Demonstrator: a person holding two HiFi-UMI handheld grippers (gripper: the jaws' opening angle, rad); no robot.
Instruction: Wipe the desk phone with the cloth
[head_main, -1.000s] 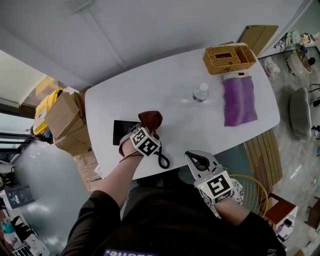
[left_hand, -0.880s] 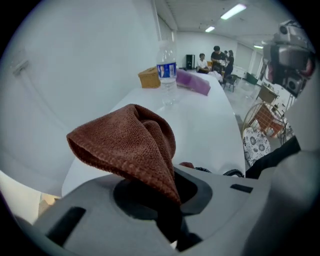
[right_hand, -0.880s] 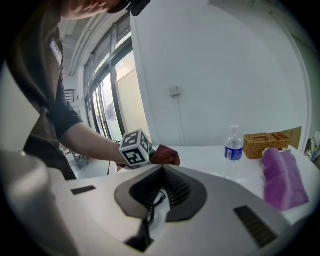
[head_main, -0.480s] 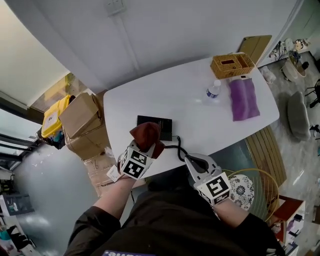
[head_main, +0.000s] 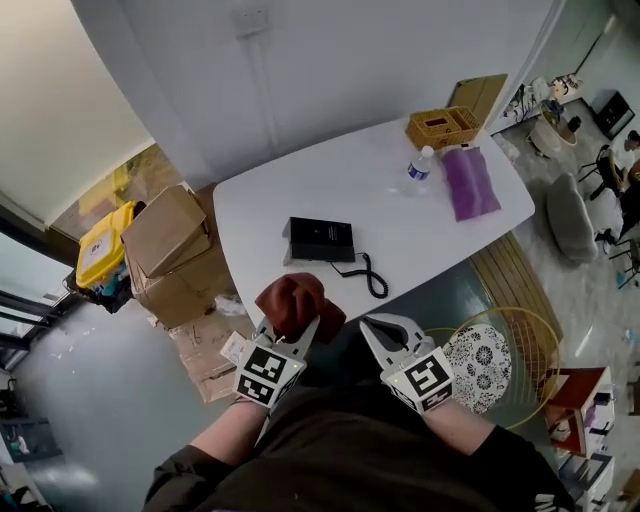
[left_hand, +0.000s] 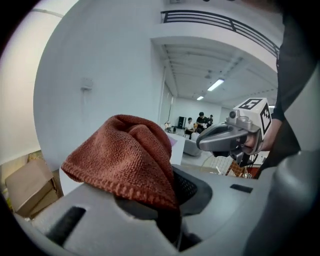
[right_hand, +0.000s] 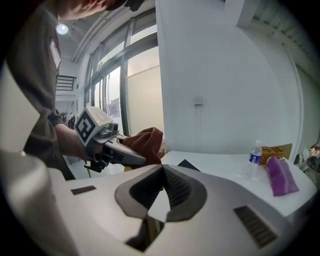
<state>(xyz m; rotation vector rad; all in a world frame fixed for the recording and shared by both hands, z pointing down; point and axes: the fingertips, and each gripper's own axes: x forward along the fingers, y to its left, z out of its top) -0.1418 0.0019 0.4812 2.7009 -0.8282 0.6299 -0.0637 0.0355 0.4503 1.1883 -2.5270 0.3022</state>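
Note:
The black desk phone (head_main: 320, 240) lies flat on the white table (head_main: 400, 215), its coiled cord (head_main: 369, 276) trailing toward the near edge. My left gripper (head_main: 292, 326) is shut on a bunched red-brown cloth (head_main: 297, 304), held short of the table's near edge, close to my body. The cloth (left_hand: 125, 155) fills the left gripper view, draped over the closed jaws. My right gripper (head_main: 381, 331) is beside it, shut and holding nothing; in its own view the right gripper (right_hand: 161, 171) has its tips meeting, and the phone (right_hand: 188, 164) shows just beyond them.
A water bottle (head_main: 421, 164), a purple cloth (head_main: 468, 182) and a wicker box (head_main: 440, 127) sit at the table's far right. Cardboard boxes (head_main: 170, 240) and a yellow crate (head_main: 100, 245) stand left of the table. A round wire stool (head_main: 482, 356) is by my right side.
Both grippers have drawn back from the table toward my body. The left one lifted the cloth off the phone, which now lies uncovered. The view has pulled away from the table.

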